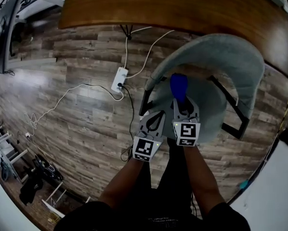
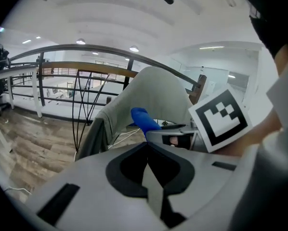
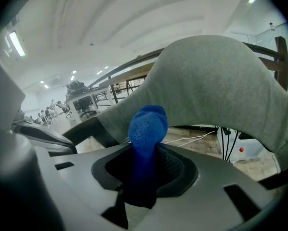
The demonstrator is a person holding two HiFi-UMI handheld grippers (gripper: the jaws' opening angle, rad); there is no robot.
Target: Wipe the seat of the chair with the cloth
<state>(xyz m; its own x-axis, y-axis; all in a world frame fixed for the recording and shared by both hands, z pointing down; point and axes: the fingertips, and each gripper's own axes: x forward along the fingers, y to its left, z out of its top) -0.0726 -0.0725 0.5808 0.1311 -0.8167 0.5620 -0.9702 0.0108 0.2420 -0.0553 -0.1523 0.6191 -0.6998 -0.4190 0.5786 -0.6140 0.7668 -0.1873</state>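
— Your right claw (image 3: 140,184) is clamped on the blue cloth (image 3: 147,128). A bunched end of it sticks out past the claw's tips.

— From your head view, that right claw (image 1: 181,105) holds the cloth (image 1: 178,86) out over the seat (image 1: 210,110) of the grey chair (image 1: 233,57). I can't tell whether the cloth touches the seat.

— Your left claw (image 2: 150,179) is closed tight, with nothing between its tips. It sits just beside the right one, at the seat's near left edge (image 1: 155,117).

— In your left gripper view the cloth (image 2: 144,120) shows ahead and a little to the right, in front of the chair's curved backrest (image 2: 151,93).

— Beyond the chair stands a brown wooden bench (image 1: 182,8). On the plank floor (image 1: 72,105) to your left a white power strip (image 1: 120,79) lies with cables running from it.
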